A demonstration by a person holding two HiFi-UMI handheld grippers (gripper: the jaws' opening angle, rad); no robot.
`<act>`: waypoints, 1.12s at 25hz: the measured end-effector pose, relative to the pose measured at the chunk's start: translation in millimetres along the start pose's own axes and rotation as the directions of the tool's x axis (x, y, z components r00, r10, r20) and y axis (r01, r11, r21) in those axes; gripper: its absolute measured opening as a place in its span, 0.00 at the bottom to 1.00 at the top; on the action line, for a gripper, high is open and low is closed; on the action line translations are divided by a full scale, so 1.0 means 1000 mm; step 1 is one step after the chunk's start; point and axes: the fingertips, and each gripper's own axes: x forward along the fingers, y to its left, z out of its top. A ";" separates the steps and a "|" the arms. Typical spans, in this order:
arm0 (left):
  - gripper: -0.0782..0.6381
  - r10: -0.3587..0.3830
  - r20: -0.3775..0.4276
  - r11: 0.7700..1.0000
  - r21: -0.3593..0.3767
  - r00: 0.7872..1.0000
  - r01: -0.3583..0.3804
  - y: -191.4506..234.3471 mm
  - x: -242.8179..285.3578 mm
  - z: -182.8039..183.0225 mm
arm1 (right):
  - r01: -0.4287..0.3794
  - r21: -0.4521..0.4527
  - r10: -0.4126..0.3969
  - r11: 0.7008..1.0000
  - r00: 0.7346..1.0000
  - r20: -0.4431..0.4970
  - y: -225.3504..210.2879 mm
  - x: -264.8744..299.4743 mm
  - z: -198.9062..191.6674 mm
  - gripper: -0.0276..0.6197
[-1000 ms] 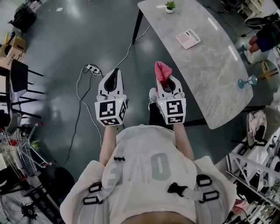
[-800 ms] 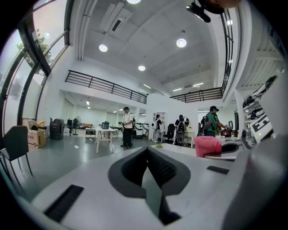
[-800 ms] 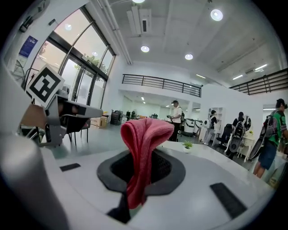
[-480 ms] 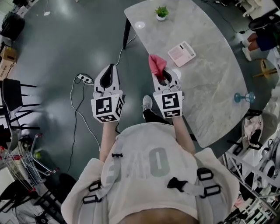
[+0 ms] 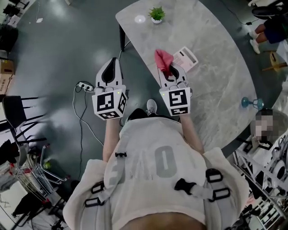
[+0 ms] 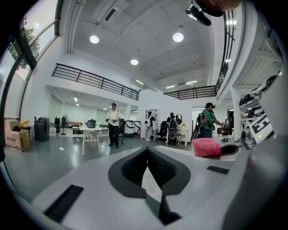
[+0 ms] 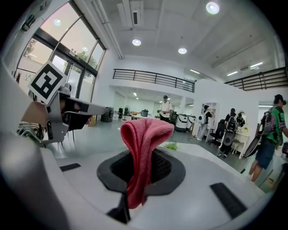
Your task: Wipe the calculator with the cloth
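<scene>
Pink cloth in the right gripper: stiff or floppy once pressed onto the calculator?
Probably floppy: the cloth folds over past the jaws of the right gripper, and its other end trails limp. Likely light, since one narrow pinch holds it up. Pressed on the calculator, it would probably bunch rather than slide flat.

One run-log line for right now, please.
right claw: shut on cloth | left claw: shut, empty | calculator: on table, ahead of cloth

potted plant (image 5: 156,13) on grey marbled table (image 5: 225,58)
</scene>
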 end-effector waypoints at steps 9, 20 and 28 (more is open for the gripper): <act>0.14 -0.287 -0.008 0.958 0.021 0.958 0.287 -0.076 0.086 0.008 | 0.308 0.073 -0.305 0.949 0.951 -0.048 -0.089 -0.030 -0.019 0.13; 0.14 -0.662 0.015 0.749 0.029 0.749 0.662 -0.182 0.175 0.035 | 0.764 0.096 -0.746 0.638 0.644 -0.170 -0.155 -0.118 -0.033 0.13; 0.14 -0.790 -0.039 0.612 0.009 0.612 0.791 -0.220 0.175 0.032 | 0.902 0.093 -0.866 0.421 0.430 -0.254 -0.141 -0.167 -0.037 0.13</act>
